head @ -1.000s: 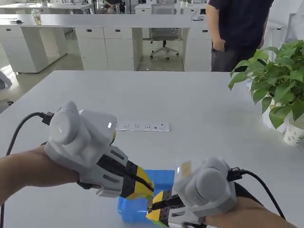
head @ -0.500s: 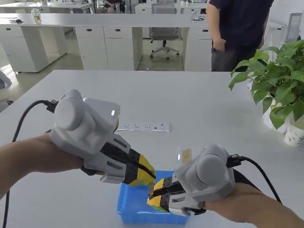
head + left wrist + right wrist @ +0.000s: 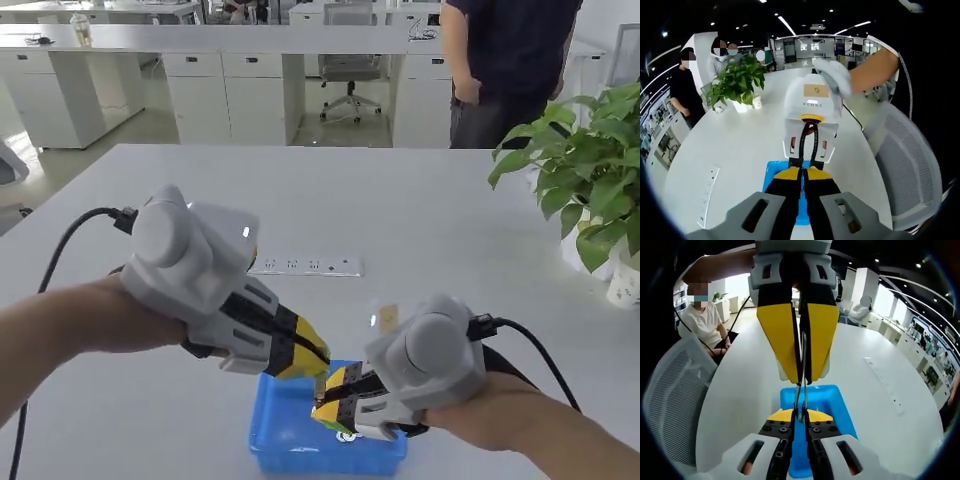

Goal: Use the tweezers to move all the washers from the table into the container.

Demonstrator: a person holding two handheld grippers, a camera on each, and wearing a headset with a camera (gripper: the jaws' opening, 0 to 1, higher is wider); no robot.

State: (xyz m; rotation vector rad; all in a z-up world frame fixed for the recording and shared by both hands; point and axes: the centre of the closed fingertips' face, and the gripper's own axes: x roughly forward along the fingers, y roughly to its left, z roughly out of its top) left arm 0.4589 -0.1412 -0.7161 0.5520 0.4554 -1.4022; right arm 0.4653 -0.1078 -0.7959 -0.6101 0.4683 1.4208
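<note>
Tweezers [image 3: 801,397] first: who is holding them, and why are both grippers on them?

The left gripper [image 3: 801,381] is clamping its yellow jaws flat on the upper part. The right gripper [image 3: 800,416] is closing its own jaws onto the lower tips, as far as I am making out. I am guessing one is carrying the tool while the other is squeezing or steadying it, since thin, springy steel legs are likely twisting in such blunt pads.

And where is this happening?

Directly over the container [image 3: 832,405], so anything released is dropping inside. It is sitting on the table [image 3: 740,390] and is looking like shallow blue plastic, with rounded corners and a smooth floor.

Are washers showing?

In the head view a small pale ring-like thing [image 3: 346,436] is lying in the container beneath the right gripper. It may be a washer, but it is looking too small to be sure.

Beyond that?

A flat white power strip [image 3: 305,267] is lying on the matte pale tabletop. A leafy green plant [image 3: 590,170] is standing at the far edge, and a person in dark clothes [image 3: 510,60] is standing behind.
</note>
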